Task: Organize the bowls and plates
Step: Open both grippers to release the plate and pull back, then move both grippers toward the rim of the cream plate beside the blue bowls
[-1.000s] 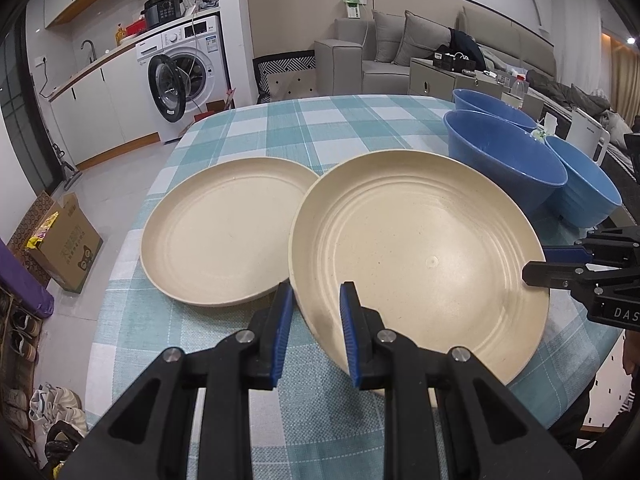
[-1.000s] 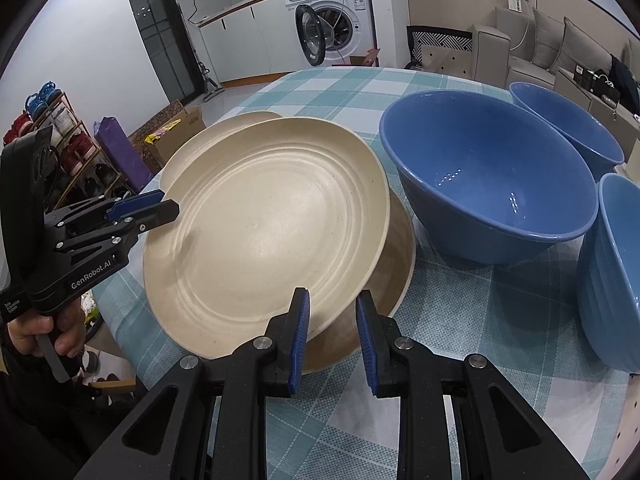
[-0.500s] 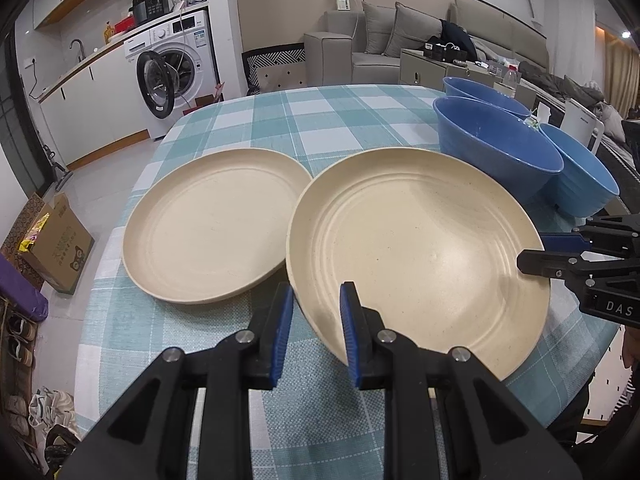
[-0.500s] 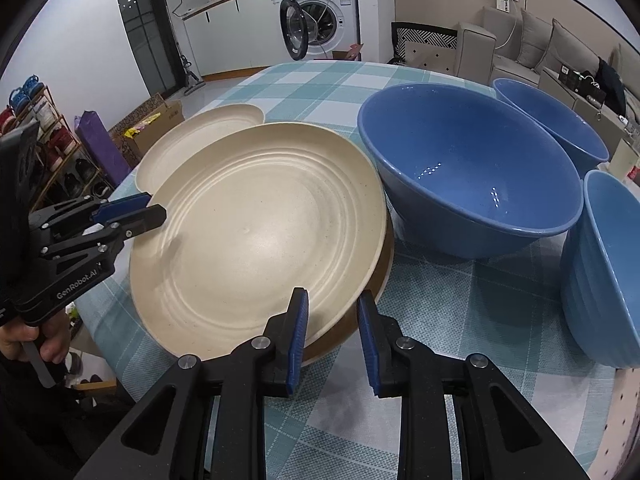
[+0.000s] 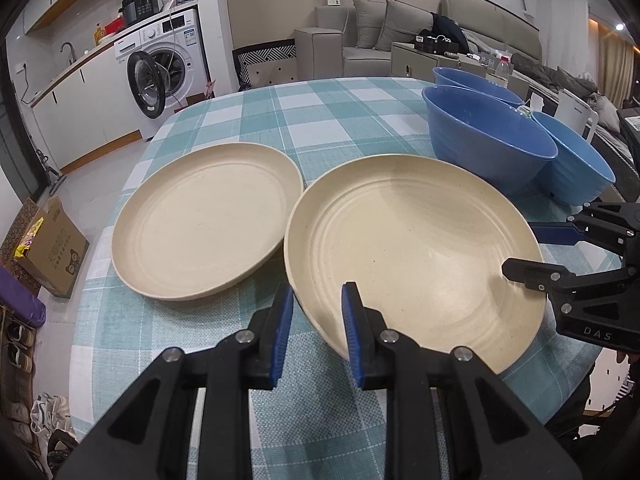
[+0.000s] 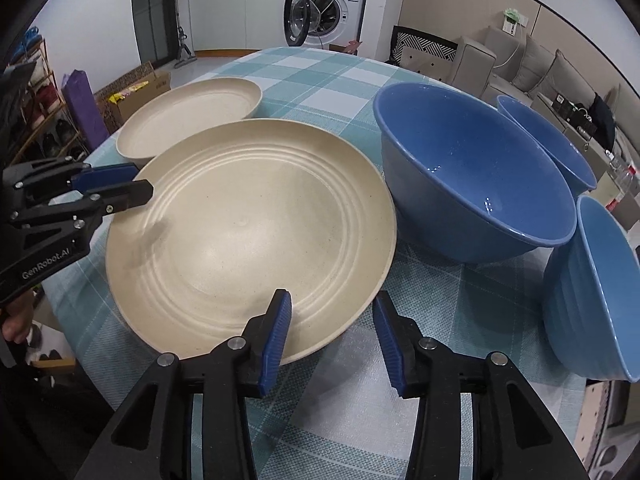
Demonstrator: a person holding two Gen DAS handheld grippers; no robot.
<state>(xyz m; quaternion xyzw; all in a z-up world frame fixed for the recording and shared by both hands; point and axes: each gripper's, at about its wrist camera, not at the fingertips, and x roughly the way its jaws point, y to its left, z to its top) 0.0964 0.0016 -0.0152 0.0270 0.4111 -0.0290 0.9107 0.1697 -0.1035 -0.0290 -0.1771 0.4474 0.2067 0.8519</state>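
A large cream plate (image 5: 412, 248) (image 6: 248, 232) lies flat on the teal check tablecloth (image 5: 320, 112), held from two sides. My left gripper (image 5: 316, 300) (image 6: 132, 182) is at its near-left rim. Its jaws are opening, though the pads still touch the rim. My right gripper (image 6: 332, 304) (image 5: 532, 254) straddles the opposite rim; its jaws are opening wide, pads off the plate. A second cream plate (image 5: 204, 220) (image 6: 188, 116) sits to the left. Three blue bowls (image 6: 472, 184) (image 6: 548, 140) (image 6: 600, 292) stand to the right, the nearest one tilted.
The table's curved front edge runs just under both grippers. On the floor to the left are a cardboard box (image 5: 52, 248) and shoe shelves. A washing machine (image 5: 160, 68) with its door open and a sofa (image 5: 372, 28) stand beyond the table.
The large plate, tilted above another cream plate before, has come down flat and now hides it. The right gripper's jaws have spread apart and let go of the rim.
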